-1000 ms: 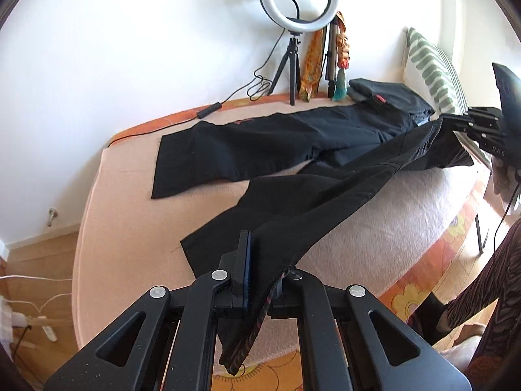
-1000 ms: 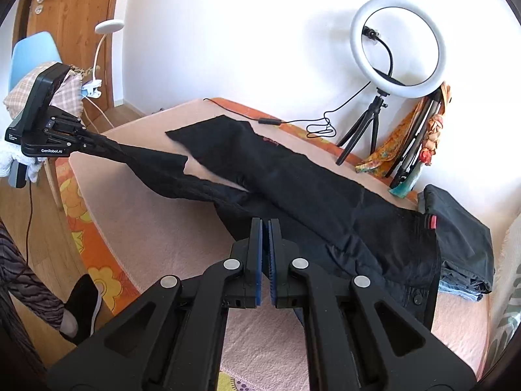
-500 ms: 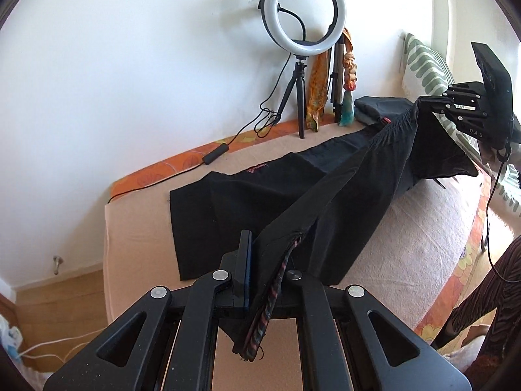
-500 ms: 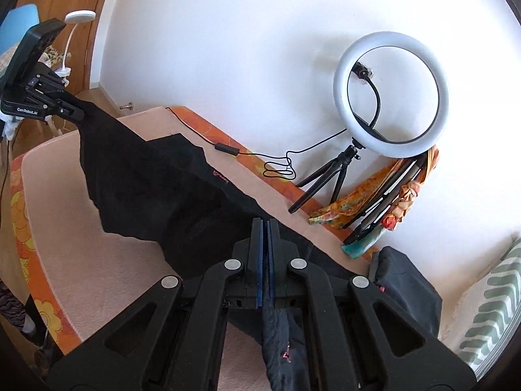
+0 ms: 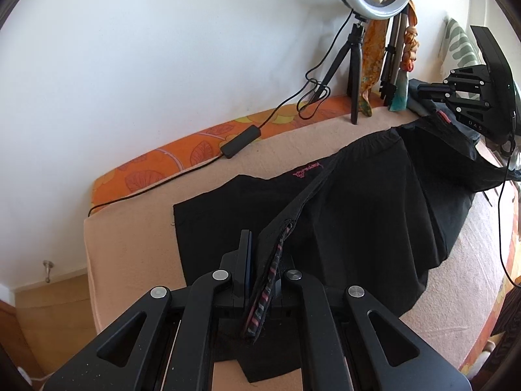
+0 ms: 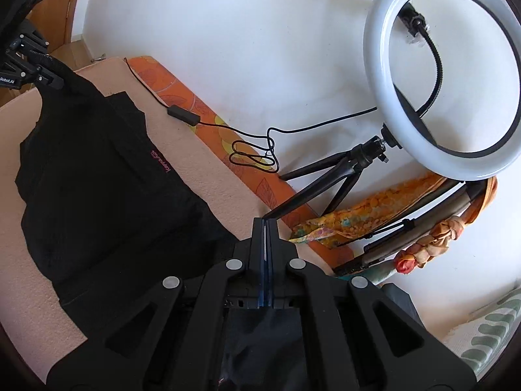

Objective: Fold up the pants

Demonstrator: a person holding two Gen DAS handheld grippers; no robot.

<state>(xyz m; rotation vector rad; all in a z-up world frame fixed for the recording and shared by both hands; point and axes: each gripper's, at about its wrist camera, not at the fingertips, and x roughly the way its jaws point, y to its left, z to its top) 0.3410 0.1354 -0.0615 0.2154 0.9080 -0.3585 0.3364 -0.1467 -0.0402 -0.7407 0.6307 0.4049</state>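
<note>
- The left-wrist view shows the black two-finger left gripper clamped on a hem of the black fabric pants, striped lining showing; the black right gripper holds the far end at the right.
- The right-wrist view shows the right gripper's fingers pressed together, dark cloth bunched beneath them.
- The pants hang doubled over the peach blanket-covered bed.
- A white ring light on a black tripod stands far against the wall, its cable trailing along the bed edge.

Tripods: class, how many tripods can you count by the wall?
2. One black tripod holds the ring light. A second, folded grey tripod leans on the wall beside the orange cloth. More could be hidden behind it.
</note>
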